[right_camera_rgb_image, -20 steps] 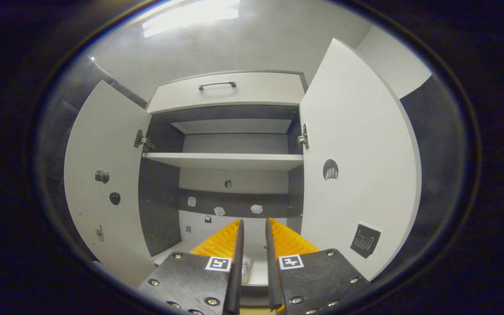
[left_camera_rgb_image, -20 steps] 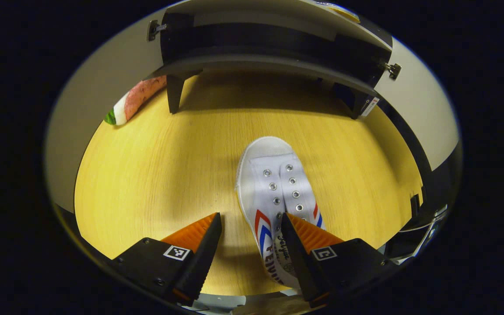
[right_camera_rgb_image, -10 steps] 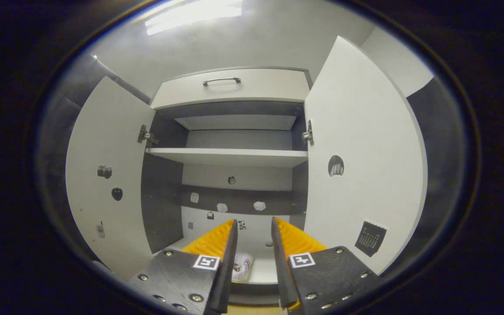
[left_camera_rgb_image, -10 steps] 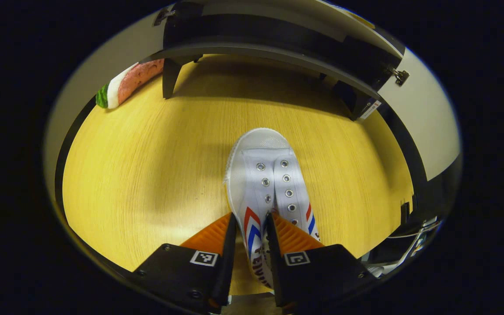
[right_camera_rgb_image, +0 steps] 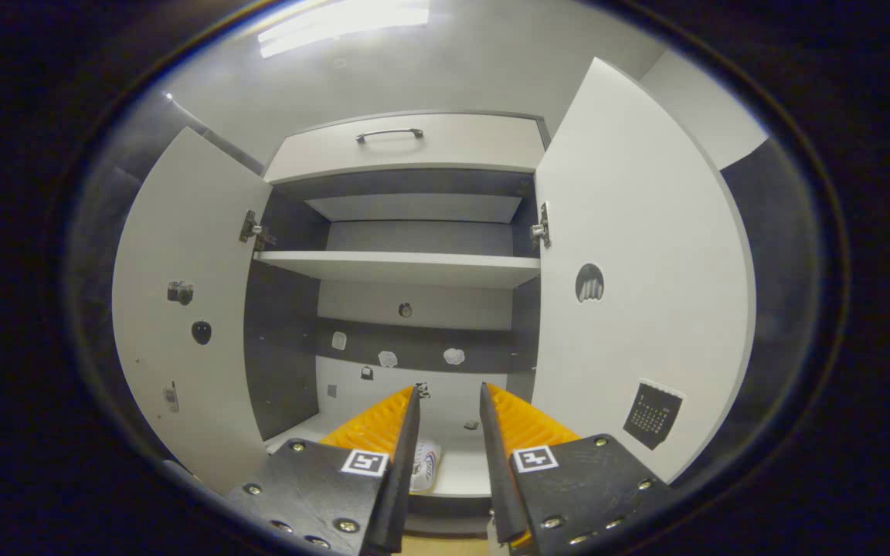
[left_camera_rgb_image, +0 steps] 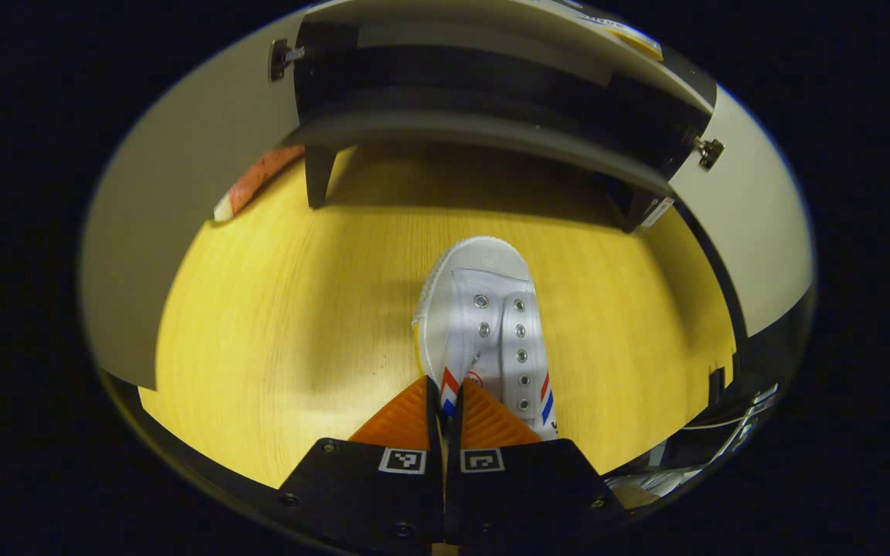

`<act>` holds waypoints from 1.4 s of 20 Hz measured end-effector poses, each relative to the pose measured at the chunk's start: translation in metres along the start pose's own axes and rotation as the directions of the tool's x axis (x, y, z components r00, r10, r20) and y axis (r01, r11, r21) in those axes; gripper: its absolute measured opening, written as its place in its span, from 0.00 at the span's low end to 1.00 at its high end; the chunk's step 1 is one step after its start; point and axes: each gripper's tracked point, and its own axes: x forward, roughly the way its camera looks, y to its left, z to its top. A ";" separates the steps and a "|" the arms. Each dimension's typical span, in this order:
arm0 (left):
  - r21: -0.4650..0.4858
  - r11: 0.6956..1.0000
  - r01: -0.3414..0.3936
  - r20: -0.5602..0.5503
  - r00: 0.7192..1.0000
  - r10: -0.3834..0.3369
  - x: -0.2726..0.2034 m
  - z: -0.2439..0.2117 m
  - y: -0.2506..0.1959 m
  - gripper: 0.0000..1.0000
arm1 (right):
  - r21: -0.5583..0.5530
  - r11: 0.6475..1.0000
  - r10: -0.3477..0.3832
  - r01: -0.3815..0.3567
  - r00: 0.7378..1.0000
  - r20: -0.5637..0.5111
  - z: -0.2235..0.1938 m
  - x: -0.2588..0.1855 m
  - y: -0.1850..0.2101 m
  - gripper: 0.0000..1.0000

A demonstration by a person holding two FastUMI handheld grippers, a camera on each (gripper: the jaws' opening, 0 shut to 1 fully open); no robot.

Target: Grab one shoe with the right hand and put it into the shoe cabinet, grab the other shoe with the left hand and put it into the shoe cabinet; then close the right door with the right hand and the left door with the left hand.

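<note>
Yellow wood-grain flooring [left_camera_rgb_image: 275, 324] spread under the left gripper view, with the shoe cabinet [left_camera_rgb_image: 491, 100] standing at twelve o'clock on dark legs, its base raised off the floor. Both cabinet doors stood swung wide: the left door [left_camera_rgb_image: 174, 224] swept round from ten to eight o'clock, the right door [left_camera_rgb_image: 754, 224] from two to four o'clock. A pink-and-white object [left_camera_rgb_image: 256, 181] lay on the floor at ten o'clock, partly hidden behind the left door's edge. Open floor lay between the shoe and the cabinet.

The left gripper [left_camera_rgb_image: 443, 398] was pinched on the near side wall of a white canvas shoe [left_camera_rgb_image: 484, 324], its fingers pressed nearly together with only that thin wall between them. That shoe sat at the centre of the view, toe pointing to twelve o'clock toward the cabinet; whether its sole rested on the floor could not be told.

From the right gripper view the cabinet's inside showed: a white shelf [right_camera_rgb_image: 402, 269] across the middle, a drawer with a handle [right_camera_rgb_image: 406, 143] on top, and small stickers on the back panel and doors. The right gripper [right_camera_rgb_image: 449, 405] stood with fingers parted, holding nothing. Between and below them, at six o'clock, the second shoe [right_camera_rgb_image: 423, 472] lay on the cabinet's bottom board.
</note>
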 end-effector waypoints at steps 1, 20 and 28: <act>-0.007 1.000 0.017 0.037 0.999 -0.016 -0.016 0.018 -0.006 0.02 | 0.000 1.000 -0.002 0.002 1.000 0.000 -0.001 -0.001 -0.001 0.44; 0.039 0.994 0.106 0.579 0.808 -0.109 -0.196 0.324 -0.009 0.01 | 0.016 1.000 -0.023 0.023 1.000 -0.013 -0.010 -0.030 -0.011 0.40; 0.031 0.995 0.091 0.517 0.851 -0.094 -0.141 0.369 -0.012 0.01 | 0.016 0.998 -0.056 0.056 0.997 -0.052 -0.024 -0.049 -0.020 0.40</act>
